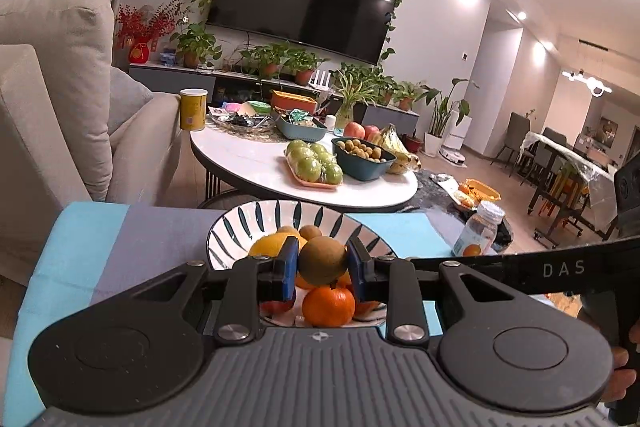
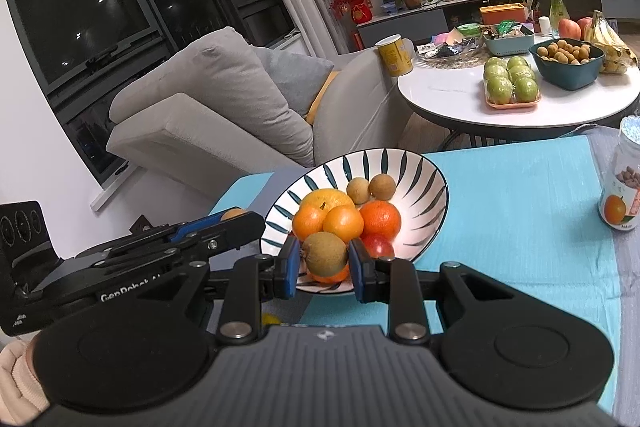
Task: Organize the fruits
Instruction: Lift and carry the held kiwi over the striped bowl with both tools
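Left gripper clamped on brown kiwi, right gripper clamped on another kiwi, both at 6 o'clock of striped bowl on desk.

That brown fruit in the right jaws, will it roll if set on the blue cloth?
Probably: the brown fruit looks round with no flat side, and the cloth lies flat. Its skin looks matte and rough, so it likely won't slip from the jaws. Being small, it is probably light.
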Motion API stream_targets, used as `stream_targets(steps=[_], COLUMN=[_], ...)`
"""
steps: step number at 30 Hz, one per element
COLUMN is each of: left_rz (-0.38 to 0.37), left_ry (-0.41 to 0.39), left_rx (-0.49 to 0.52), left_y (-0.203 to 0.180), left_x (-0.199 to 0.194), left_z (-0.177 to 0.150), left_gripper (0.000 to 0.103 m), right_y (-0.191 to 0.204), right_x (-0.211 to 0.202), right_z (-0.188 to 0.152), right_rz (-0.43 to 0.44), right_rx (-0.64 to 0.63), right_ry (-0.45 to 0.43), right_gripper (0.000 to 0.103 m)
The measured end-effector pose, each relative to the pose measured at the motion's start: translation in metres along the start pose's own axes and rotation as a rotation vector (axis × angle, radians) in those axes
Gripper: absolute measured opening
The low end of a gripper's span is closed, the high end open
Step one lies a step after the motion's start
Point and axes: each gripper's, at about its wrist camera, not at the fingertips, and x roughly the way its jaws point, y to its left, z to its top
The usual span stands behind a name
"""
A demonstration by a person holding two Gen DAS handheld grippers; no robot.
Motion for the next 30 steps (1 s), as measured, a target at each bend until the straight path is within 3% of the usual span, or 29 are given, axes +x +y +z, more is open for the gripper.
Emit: stream_targets(steps=[30], left_rz=[0.013], left_ry=[-0.025], left_rx=[-0.037], left_y=[0.018], left_x=[0.016], left_z=[0.018], left_gripper=[0.024], right_y=[-0.01], right_x=[0.022], right_z=[0.026], right_rz=[0.007], right_rx=[0.026], right_ry=[-0.024], right_gripper=[0.034])
